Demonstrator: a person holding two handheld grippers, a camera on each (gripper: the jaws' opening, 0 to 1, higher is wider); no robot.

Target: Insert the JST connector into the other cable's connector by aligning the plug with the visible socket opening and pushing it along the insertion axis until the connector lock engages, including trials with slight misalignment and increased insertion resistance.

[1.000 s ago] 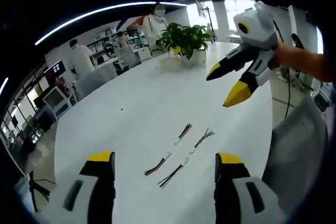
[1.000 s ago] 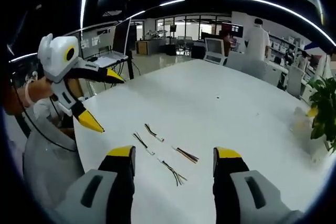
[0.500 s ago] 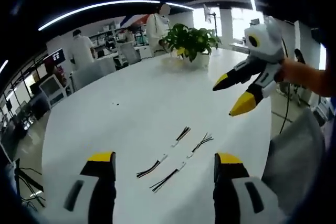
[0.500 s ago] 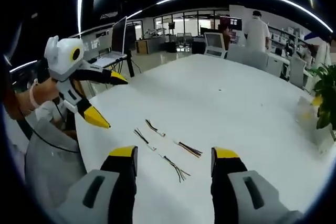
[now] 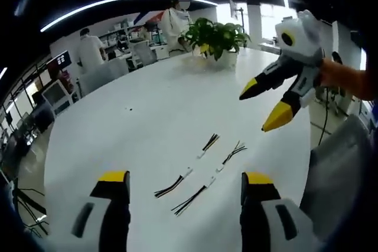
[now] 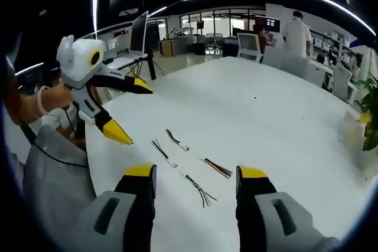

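Four short cables (image 5: pixel 201 172) lie side by side near the worktop (image 5: pixel 147 116) edge; a potted plant (image 5: pixel 215 39) stands at its far end.

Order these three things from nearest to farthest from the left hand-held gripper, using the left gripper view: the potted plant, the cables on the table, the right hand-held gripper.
1. Cables: on the white table, just ahead between its jaws.
2. Right hand-held gripper: farther, raised at the right.
3. Potted plant: farthest, at the table's far end.
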